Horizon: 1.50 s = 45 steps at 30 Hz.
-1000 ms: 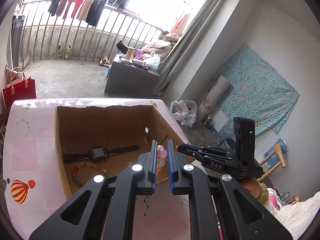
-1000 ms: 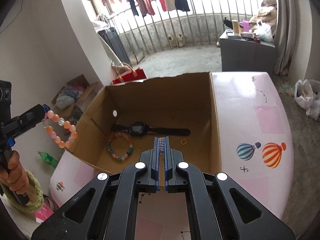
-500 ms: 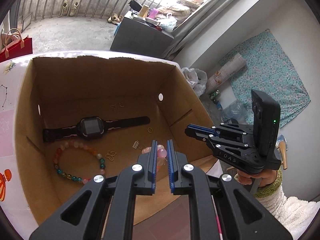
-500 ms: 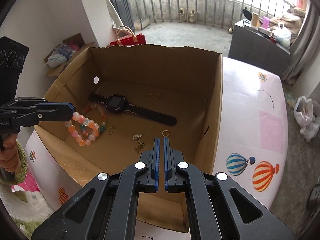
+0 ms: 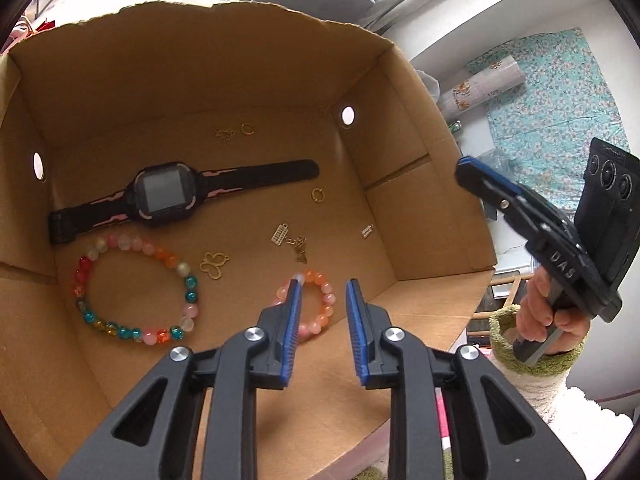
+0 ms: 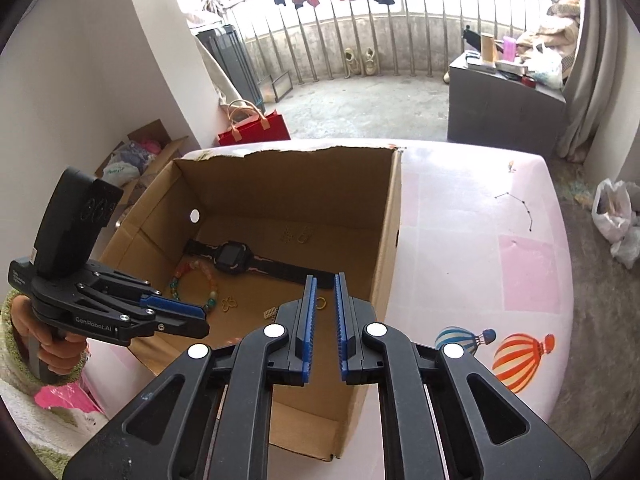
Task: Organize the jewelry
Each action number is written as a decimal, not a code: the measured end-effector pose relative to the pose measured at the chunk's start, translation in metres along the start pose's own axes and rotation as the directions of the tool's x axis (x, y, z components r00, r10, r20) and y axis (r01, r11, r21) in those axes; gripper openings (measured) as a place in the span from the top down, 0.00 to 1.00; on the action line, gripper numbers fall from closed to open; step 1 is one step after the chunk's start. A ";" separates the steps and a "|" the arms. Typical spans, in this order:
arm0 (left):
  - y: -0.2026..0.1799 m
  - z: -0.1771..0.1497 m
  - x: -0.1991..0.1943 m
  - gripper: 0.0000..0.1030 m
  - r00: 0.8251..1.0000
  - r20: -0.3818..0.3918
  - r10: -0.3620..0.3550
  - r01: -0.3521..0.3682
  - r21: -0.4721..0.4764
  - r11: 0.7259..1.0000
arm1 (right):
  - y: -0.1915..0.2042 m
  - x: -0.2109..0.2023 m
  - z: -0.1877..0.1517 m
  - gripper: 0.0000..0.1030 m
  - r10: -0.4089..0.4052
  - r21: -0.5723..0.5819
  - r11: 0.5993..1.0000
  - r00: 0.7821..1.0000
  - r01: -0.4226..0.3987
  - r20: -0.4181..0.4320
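The pink bead bracelet [image 5: 316, 308] lies in the cardboard box [image 5: 420, 208] under the left gripper's [image 5: 322, 286] opening jaws, while the right gripper's [image 6: 322, 280] empty jaws are opening too.

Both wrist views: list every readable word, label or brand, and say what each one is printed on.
"DAS": raised letters on the right gripper body, in the left wrist view.
"GenRobot.AI": white print on the left gripper body, in the right wrist view.
A small white label on that gripper's rear corner is too small to read.
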<state>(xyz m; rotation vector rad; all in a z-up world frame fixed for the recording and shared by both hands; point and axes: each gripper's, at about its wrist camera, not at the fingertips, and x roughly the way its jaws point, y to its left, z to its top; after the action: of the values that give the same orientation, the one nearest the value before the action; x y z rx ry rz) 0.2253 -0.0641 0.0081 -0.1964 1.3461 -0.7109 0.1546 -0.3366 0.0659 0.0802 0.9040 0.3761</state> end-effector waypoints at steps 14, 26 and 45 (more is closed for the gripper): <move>0.010 -0.054 -0.121 0.31 0.856 0.429 0.289 -0.295 -0.054 0.954 | -0.042 -0.006 -0.024 0.42 0.072 0.293 0.952 0.994 -0.094 0.083; 0.071 -0.087 -0.093 0.25 0.925 0.339 0.170 -0.085 -0.250 0.965 | -0.029 0.030 -0.043 0.38 0.205 0.383 0.908 0.977 -0.169 -0.054; 0.074 -0.100 -0.098 0.25 0.908 0.383 0.170 -0.080 -0.240 0.968 | 0.002 0.023 -0.053 0.38 0.119 0.380 0.923 0.984 -0.061 -0.132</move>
<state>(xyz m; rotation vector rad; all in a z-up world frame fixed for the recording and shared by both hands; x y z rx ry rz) 0.1528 0.0754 0.0253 -0.4066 1.0269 -0.3829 0.1255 -0.3316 0.0163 0.4525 1.1193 0.2935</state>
